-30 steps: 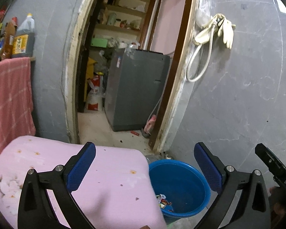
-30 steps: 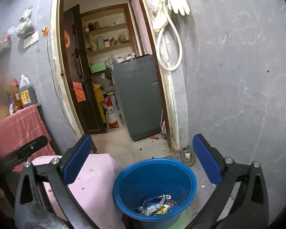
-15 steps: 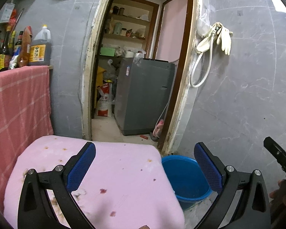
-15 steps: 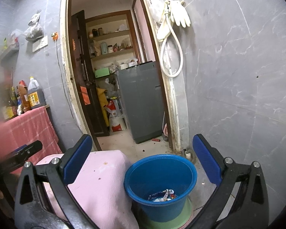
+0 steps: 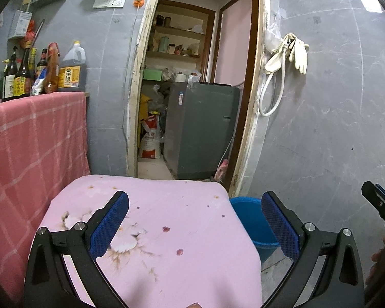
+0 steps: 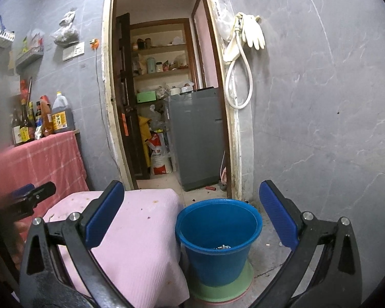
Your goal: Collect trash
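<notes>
Both tongs wide, empty. Blue bucket (image 6: 218, 241) dead ahead, low between right gripper (image 6: 192, 215) fingers, wrappers at bottom. From left gripper (image 5: 195, 223) bucket lies right of centre, behind pink-covered table (image 5: 166, 231). Right hand nearer.

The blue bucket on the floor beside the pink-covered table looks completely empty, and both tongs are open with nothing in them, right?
Not quite. The blue bucket is not empty: the right wrist view shows a few scraps of trash at its bottom. The rest holds: it stands on the floor beside the pink-covered table, and the left tongs and right tongs are open, holding nothing.
</notes>
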### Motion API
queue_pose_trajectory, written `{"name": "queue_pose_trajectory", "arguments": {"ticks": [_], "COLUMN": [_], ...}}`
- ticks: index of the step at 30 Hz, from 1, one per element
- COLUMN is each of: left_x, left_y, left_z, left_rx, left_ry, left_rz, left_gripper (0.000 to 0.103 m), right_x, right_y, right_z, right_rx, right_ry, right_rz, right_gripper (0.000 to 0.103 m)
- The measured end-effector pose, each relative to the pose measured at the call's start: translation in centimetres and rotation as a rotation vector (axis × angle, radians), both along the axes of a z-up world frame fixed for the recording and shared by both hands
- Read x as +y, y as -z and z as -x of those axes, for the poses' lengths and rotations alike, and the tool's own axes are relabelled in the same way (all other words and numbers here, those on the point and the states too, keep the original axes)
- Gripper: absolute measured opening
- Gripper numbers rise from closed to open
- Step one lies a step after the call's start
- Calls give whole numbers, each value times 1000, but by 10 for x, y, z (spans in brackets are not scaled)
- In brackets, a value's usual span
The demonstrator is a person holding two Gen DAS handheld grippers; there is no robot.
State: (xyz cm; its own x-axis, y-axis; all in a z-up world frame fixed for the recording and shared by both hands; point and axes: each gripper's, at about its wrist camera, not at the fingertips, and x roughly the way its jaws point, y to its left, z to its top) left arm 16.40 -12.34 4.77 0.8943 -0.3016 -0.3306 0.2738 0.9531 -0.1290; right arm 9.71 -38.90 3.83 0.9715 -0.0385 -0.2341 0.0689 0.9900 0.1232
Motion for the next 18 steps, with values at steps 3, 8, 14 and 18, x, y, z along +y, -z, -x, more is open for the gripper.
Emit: {"name": "queue_pose_trajectory", "arguments": {"ticks": [3,8,14,18], "left_x": [5,13,20,22], "left_y": [4,10,19,25], "left_z": [12,29,46,57], "left_rx": [-5,-13,-23,-39], "left_ry": [-4,-13,-24,-27], "left_rz": [-5,-18,-39,-49], "left_gripper": [101,101,101,101], "right_x": [7,17,25,32], "right_y": [2,4,11,19], "right_z": [9,22,35,43], "right_rx": [-3,-4,-10,-10], "right_ry": [-1,-1,4,3], "right_rz": [3,18,12,33], "right_gripper": [103,103,103,103]}}
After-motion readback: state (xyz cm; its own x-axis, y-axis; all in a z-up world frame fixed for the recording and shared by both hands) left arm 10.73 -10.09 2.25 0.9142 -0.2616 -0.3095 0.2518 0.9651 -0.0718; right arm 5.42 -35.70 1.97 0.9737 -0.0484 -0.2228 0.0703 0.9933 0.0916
